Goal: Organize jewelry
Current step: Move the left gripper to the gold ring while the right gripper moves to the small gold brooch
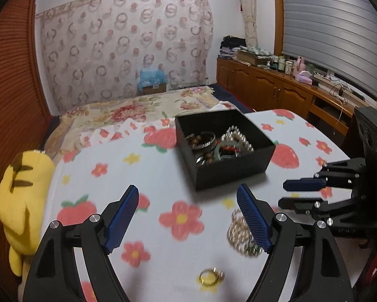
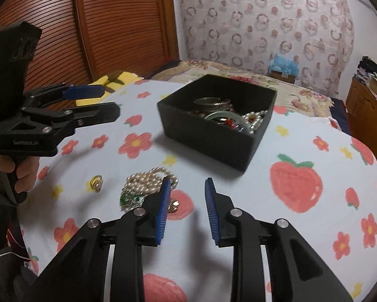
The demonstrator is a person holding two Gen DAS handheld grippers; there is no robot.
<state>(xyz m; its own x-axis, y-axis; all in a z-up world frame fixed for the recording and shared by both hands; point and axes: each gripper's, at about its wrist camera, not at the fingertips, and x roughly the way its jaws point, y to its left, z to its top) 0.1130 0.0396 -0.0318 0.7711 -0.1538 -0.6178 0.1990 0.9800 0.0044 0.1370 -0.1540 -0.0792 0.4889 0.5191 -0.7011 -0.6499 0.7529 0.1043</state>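
Pearls in a loose heap, the pearl necklace (image 2: 150,183) lies on the table (image 2: 238,201) near the front, a green-stoned piece (image 2: 130,200) tangled at its near edge and a small gold ring (image 2: 96,182) just left of it. My guess is that the strand is light, limp and slippery: it will drape and slide, so pinching a bunched clump of beads looks safer than one bead, and the thread could snap if tugged. The ring is stiff, tiny and likely to skid under the pads. Beyond them stands the black box (image 2: 208,136), open-topped, already holding bangles and more pearls. The right tool (image 2: 186,193) hovers partly open over the necklace's right side, holding nothing; whether its left pad touches the beads I cannot tell. The left tool (image 1: 188,214) is spread wide and empty, above the cloth.
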